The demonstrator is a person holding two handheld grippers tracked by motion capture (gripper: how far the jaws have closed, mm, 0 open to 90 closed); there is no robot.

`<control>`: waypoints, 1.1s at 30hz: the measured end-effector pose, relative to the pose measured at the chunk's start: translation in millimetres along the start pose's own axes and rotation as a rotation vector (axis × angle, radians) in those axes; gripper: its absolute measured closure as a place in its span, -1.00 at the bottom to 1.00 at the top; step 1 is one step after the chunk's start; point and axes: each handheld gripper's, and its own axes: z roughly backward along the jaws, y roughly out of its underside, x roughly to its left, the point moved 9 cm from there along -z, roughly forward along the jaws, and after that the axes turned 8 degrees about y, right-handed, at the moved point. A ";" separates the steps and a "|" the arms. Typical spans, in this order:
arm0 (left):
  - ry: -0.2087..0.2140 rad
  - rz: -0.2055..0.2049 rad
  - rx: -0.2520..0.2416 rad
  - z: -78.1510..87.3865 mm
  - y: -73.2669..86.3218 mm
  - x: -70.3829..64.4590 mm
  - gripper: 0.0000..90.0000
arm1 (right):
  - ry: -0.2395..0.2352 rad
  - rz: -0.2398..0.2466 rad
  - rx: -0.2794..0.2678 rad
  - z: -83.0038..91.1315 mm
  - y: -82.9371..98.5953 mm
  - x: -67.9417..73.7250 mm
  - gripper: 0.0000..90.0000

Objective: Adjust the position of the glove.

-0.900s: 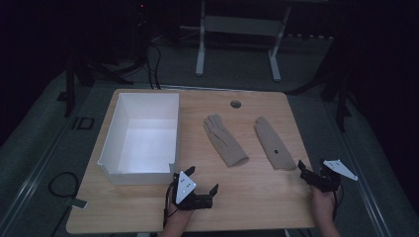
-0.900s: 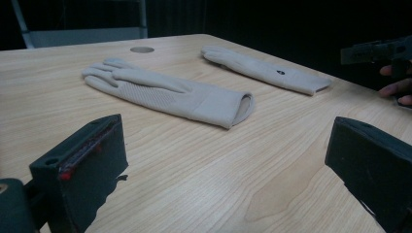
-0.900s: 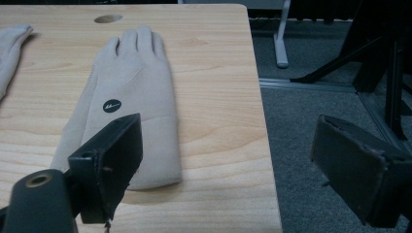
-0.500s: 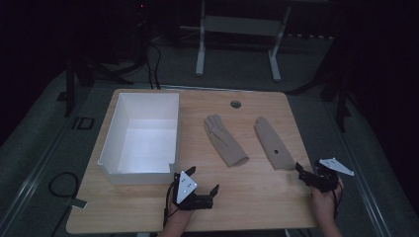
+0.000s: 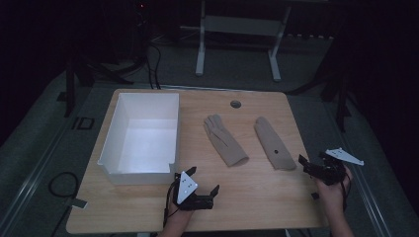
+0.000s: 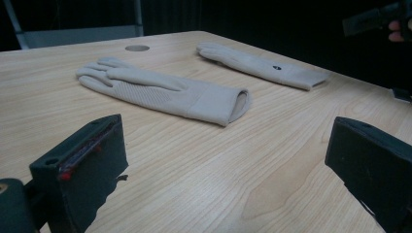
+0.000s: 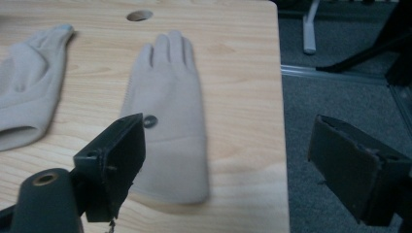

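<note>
On the wooden desk (image 5: 257,197) a white open box (image 5: 141,136) stands at about nine o'clock from the centre, its near wall just beyond the left claw (image 5: 200,185). A round grommet hole (image 5: 235,104) sits in the desk top at twelve o'clock, near the far edge. Beyond the desk, on the floor, stands a pale metal frame (image 5: 237,29). Bare wood lies between each claw and the gloves, with nothing in the way.

Two beige gloves lie flat near the middle, well apart from the box. The left glove (image 5: 226,140) lies at the centre, fingers toward twelve o'clock, cuff open toward the near edge; in the left gripper view (image 6: 165,92) a ribbed patch shows on it. The right glove (image 5: 273,143) lies at three o'clock from it, not touching, and bears a small dark button (image 7: 150,121).

The left claw rests low at six o'clock, released, jaws wide and holding nothing. The right claw (image 5: 316,169) hovers at four o'clock by the desk's right edge, also released, its jaws (image 7: 233,160) spread above the right glove's cuff.
</note>
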 end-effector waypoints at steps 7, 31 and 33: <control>-0.001 -0.001 0.000 0.0 0.0 -0.1 -0.96 | -0.061 0.017 -0.037 5.4 -28.1 21.0 -0.72; 0.006 0.001 -0.002 0.3 -0.1 -0.2 -0.96 | -0.187 0.123 -0.087 -11.7 -89.3 98.3 -0.57; 0.007 0.002 -0.002 0.2 -0.1 -0.1 -0.96 | -0.200 0.124 -0.083 -14.3 -91.0 104.6 -0.56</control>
